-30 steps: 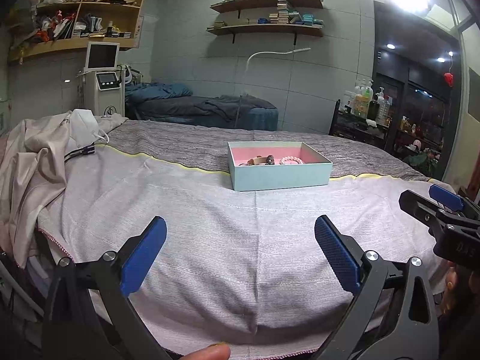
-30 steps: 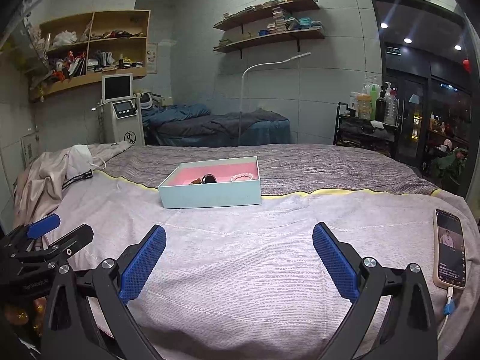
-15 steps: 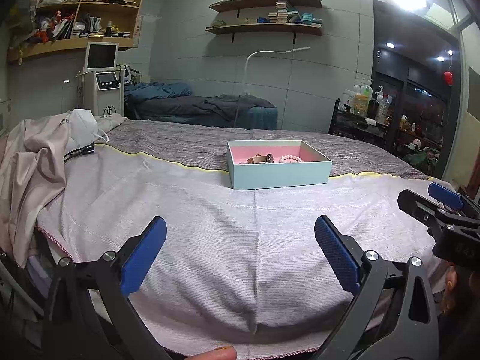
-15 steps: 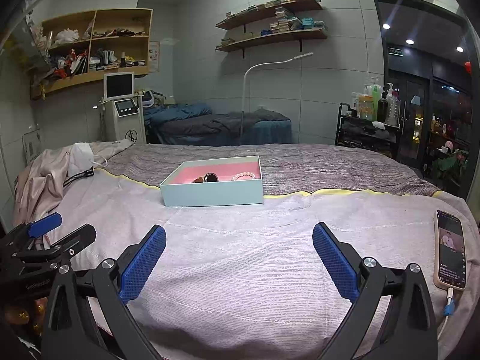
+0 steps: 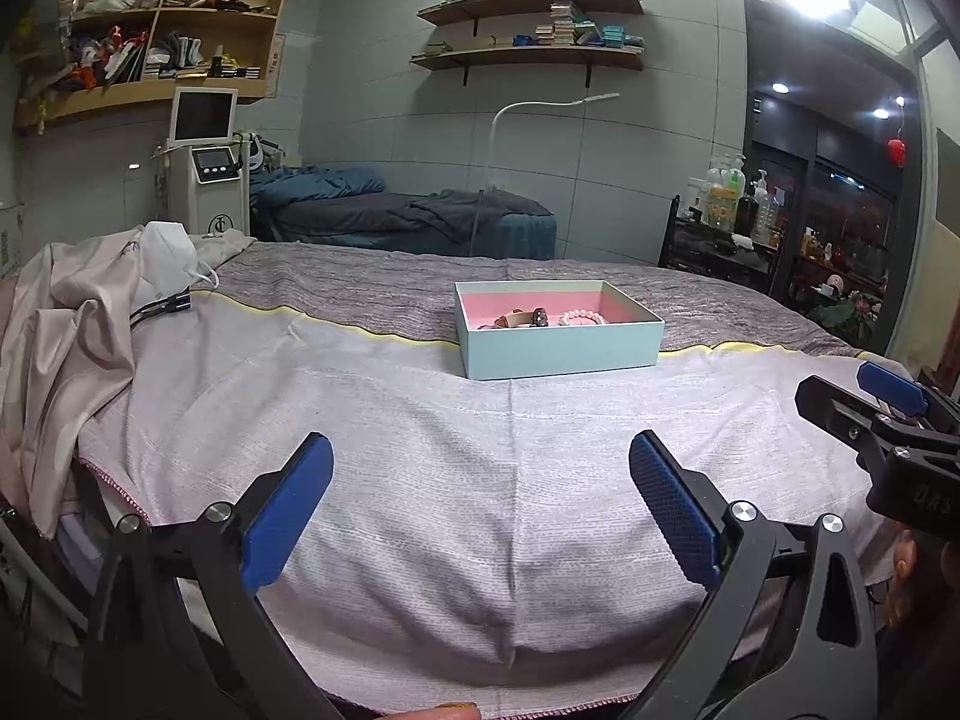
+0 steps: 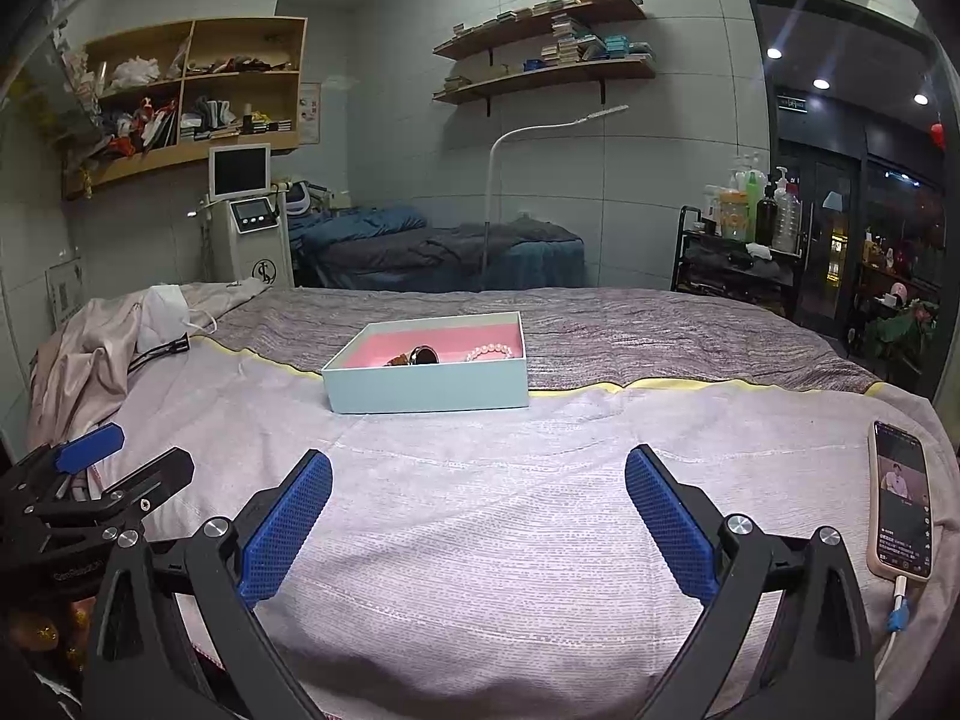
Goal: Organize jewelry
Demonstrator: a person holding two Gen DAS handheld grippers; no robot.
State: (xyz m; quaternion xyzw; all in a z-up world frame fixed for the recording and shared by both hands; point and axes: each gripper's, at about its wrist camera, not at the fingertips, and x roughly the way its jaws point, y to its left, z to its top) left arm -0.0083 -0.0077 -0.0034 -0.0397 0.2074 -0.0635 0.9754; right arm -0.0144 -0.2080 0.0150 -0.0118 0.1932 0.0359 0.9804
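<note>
A pale blue box (image 5: 564, 348) with a pink lining sits on the grey-covered bed; it also shows in the right wrist view (image 6: 429, 387). Inside lie a watch (image 5: 528, 318) (image 6: 423, 355) and a pink bead bracelet (image 5: 581, 317) (image 6: 489, 352). My left gripper (image 5: 480, 504) is open and empty, low over the near part of the bed, well short of the box. My right gripper (image 6: 477, 510) is open and empty, also short of the box. Each gripper shows at the edge of the other's view.
A phone (image 6: 900, 510) on a charging cable lies at the bed's right edge. Crumpled beige fabric (image 5: 66, 324) and a white mask (image 5: 165, 264) pile at the left. A trolley with bottles (image 6: 744, 240) stands at the back right.
Both views have shifted very slightly; the grippers stay open and the box and its contents have not moved.
</note>
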